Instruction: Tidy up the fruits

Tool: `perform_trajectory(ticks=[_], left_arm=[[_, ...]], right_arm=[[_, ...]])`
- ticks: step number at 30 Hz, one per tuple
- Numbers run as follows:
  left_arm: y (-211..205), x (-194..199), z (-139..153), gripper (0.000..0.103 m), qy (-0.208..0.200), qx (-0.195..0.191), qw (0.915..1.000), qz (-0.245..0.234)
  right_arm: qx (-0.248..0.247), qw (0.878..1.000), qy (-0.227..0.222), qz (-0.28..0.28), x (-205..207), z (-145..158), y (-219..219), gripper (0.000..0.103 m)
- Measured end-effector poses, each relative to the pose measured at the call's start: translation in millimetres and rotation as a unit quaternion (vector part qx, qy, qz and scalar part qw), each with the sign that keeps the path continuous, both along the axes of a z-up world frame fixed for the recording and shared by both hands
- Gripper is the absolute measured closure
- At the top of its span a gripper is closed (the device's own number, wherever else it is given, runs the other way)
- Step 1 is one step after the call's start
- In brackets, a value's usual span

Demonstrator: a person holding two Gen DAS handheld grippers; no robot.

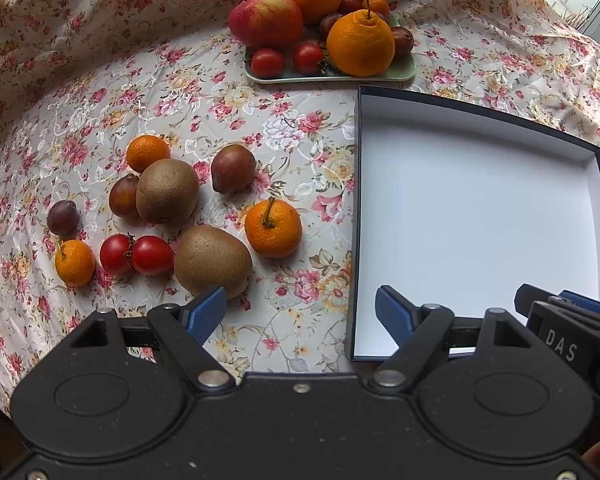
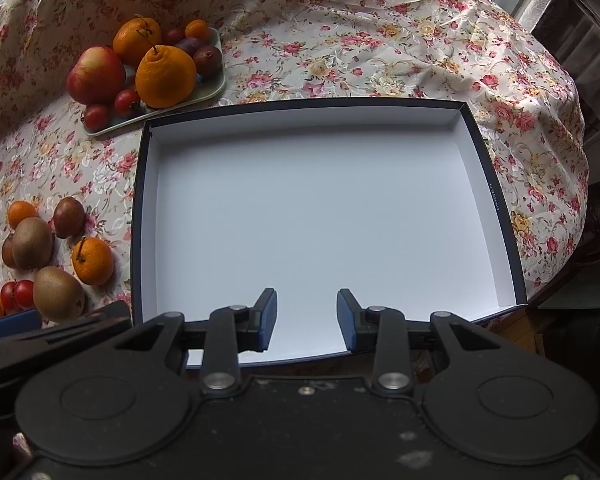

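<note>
Loose fruit lies on the floral cloth: two kiwis point(image 1: 213, 261) point(image 1: 167, 191), three small mandarins, one at the right point(image 1: 273, 228), several plums point(image 1: 233, 168) and two tomatoes point(image 1: 135, 255). My left gripper point(image 1: 300, 314) is open and empty, just in front of the near kiwi. A shallow box with a white inside point(image 2: 324, 216) lies to the right. My right gripper point(image 2: 307, 320) is open and empty over the box's near edge. The right gripper also shows in the left wrist view point(image 1: 572, 320).
A pale green tray point(image 1: 404, 70) at the back holds an apple point(image 1: 265, 16), two large oranges point(image 1: 360, 42), tomatoes and plums. The table edge falls away on the right point(image 2: 572, 200), with dark furniture beyond.
</note>
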State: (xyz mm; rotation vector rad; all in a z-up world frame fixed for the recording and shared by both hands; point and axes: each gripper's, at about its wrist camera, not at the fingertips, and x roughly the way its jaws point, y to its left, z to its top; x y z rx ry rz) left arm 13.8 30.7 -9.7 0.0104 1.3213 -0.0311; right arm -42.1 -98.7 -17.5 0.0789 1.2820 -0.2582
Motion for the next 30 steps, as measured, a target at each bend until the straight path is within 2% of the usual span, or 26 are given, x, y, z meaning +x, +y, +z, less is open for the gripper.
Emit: perform_trajectory(ticks=[15, 20, 24, 30], left_arm=[[21, 2, 4, 0.021, -0.002, -0.006, 0.9998, 0.020], [34, 3, 6, 0.021, -0.001, -0.016, 0.9996, 0.023], [55, 7, 13, 0.021, -0.021, -0.006, 0.9988, 0.043], [104, 18, 20, 0.021, -0.027, -0.020, 0.9946, 0.098]], right_arm=[[0.001, 1.000, 0.005, 0.013, 3, 0, 16, 0.068], [0.025, 0.999, 0.012, 0.017, 7, -1, 27, 0.068], [0.028, 0.999, 0.012, 0.024, 10, 0, 39, 0.068], [0.039, 0.999, 0.001, 0.035, 16, 5, 58, 0.068]])
